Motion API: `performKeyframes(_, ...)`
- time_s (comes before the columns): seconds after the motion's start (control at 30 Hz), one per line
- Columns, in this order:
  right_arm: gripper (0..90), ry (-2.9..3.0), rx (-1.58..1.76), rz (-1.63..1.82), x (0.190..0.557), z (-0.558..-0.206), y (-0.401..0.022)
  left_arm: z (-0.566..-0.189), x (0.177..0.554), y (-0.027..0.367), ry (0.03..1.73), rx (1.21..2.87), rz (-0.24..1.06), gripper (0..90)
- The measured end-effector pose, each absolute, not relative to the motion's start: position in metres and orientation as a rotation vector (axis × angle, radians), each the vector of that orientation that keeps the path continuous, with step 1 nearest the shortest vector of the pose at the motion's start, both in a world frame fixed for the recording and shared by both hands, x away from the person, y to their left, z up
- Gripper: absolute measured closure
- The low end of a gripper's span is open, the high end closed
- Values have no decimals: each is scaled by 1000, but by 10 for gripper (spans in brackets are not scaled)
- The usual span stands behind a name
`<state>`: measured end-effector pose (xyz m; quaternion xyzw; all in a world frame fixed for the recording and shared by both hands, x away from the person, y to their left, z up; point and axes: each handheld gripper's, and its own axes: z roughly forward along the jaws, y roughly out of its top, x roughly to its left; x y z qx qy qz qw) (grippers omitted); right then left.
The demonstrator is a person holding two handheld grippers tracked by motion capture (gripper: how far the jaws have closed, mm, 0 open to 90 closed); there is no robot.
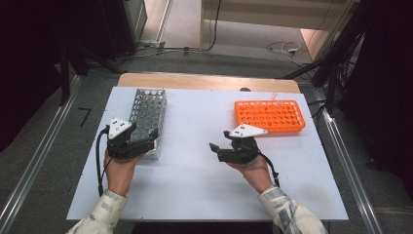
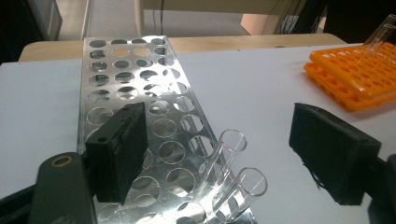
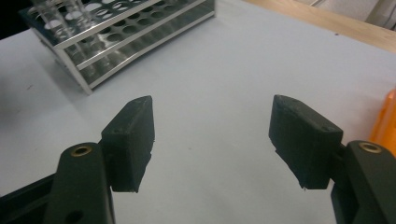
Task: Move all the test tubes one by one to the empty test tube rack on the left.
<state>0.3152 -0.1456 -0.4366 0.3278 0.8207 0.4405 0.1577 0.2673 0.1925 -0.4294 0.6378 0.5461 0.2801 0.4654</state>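
Left claw, near left of the desk: jaws apart, gripping nothing, either side of two glass tubes seated at the near end of one metal rack. Right claw, near centre: open, empty. Far right corner: one orange rack holding at least one tube. Transfer judged partway done.

Silver metal rack with round-hole grid, clear glass tubes in its near end; orange plastic rack at far right; white table; black grippers, patterned pale sleeves.
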Motion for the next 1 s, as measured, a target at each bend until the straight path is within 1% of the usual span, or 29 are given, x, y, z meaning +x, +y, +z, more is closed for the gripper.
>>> performKeyframes(0.1, 300, 2308, 986, 1257, 323, -435, -157, -429, 267, 193, 1343, 1565, 697, 159)
performKeyframes(0.3, 294, 2218, 1070, 1250, 338, -430, -182, -429, 266, 193, 1342, 1575, 682, 165)
performKeyframes(0.57, 305, 2089, 1179, 1202, 361, -430, -216, -428, 266, 189, 1326, 1592, 694, 164)
performKeyframes(0.73, 318, 2039, 1226, 1129, 377, -438, -225, -428, 266, 188, 1335, 1602, 700, 121)
performKeyframes(0.9, 340, 1992, 1271, 1098, 393, -445, -229, -428, 267, 188, 1336, 1599, 693, 102)
performKeyframes(1.0, 381, 1963, 1298, 1094, 404, -448, -231, -428, 267, 188, 1327, 1599, 689, 99)
